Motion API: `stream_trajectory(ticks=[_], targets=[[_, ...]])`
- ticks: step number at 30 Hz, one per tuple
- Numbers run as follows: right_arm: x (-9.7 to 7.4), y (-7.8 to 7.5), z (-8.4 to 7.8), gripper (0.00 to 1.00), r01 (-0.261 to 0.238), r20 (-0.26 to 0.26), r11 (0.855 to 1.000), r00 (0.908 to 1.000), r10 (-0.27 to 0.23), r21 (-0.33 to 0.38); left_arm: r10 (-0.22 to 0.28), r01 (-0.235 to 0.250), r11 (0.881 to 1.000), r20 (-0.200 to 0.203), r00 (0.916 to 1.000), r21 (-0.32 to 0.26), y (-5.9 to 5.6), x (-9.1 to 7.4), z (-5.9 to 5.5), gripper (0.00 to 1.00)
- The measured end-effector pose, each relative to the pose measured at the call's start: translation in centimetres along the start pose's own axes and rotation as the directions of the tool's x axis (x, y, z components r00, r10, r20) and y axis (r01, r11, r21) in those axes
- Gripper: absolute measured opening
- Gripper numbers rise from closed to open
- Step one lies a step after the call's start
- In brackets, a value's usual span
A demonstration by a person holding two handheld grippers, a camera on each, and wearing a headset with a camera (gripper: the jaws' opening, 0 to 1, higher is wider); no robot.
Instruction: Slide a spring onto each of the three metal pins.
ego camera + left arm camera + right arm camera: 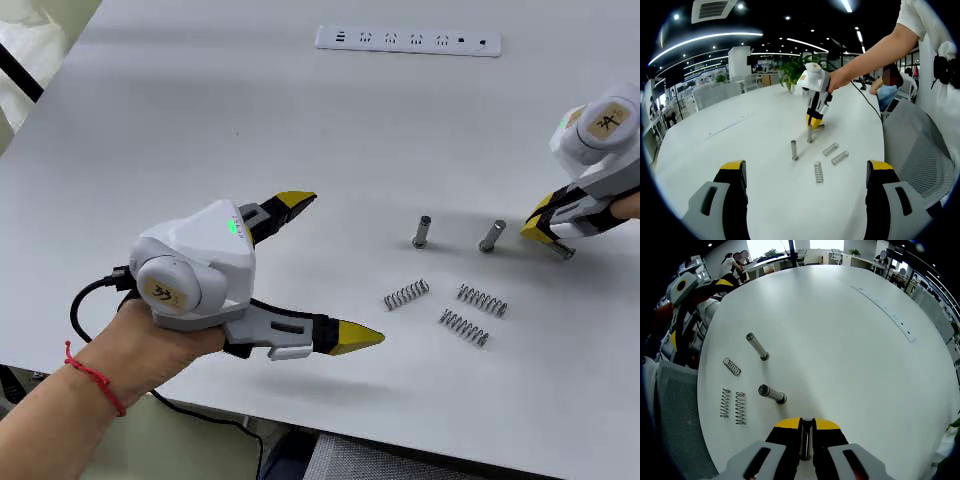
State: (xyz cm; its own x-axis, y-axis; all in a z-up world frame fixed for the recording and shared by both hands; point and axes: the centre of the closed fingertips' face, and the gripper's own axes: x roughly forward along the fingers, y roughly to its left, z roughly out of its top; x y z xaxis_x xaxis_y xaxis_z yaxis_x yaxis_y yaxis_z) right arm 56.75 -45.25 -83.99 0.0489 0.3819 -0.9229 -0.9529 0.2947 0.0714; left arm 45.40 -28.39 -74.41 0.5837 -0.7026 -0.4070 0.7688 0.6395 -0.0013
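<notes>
Grips the left gripper in the left hand, forearm coming up from behind it, jaws spread wide with nothing between them. Holds the right gripper well ahead of the left one's jaws on an outstretched right arm, tips angled downward, jaws closed on a metal pin.

An open-plan office — a wide white desk with a power strip, a mesh chair, a potted plant, strip ceiling lights, an air vent — further desks beyond.
</notes>
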Motion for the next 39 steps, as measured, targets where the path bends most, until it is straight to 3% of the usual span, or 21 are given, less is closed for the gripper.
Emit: stream_trajectory(ticks=[14, 24, 39], targets=[[-2.6, 0.0, -0.3, 0.04, 0.028, 0.055, 1.000, 0.9981, -0.029, 0.008, -0.004, 0.004, 1.000, 0.003, 1.0000, 0.007, -0.2, 0.1, 0.3, 0.99], [-3.7, -0.8, -1.3, 0.04, 0.046, 0.090, 0.998, 0.9947, -0.049, 0.037, -0.005, 0.005, 1.000, 0.005, 1.0000, 0.012, -0.4, 0.1, 0.6, 0.99], [-5.0, -0.2, -2.7, 0.04, 0.065, 0.132, 0.995, 0.9885, -0.075, 0.077, -0.013, 0.013, 1.000, 0.002, 0.9999, 0.017, -0.6, 0.2, 0.8, 0.99]])
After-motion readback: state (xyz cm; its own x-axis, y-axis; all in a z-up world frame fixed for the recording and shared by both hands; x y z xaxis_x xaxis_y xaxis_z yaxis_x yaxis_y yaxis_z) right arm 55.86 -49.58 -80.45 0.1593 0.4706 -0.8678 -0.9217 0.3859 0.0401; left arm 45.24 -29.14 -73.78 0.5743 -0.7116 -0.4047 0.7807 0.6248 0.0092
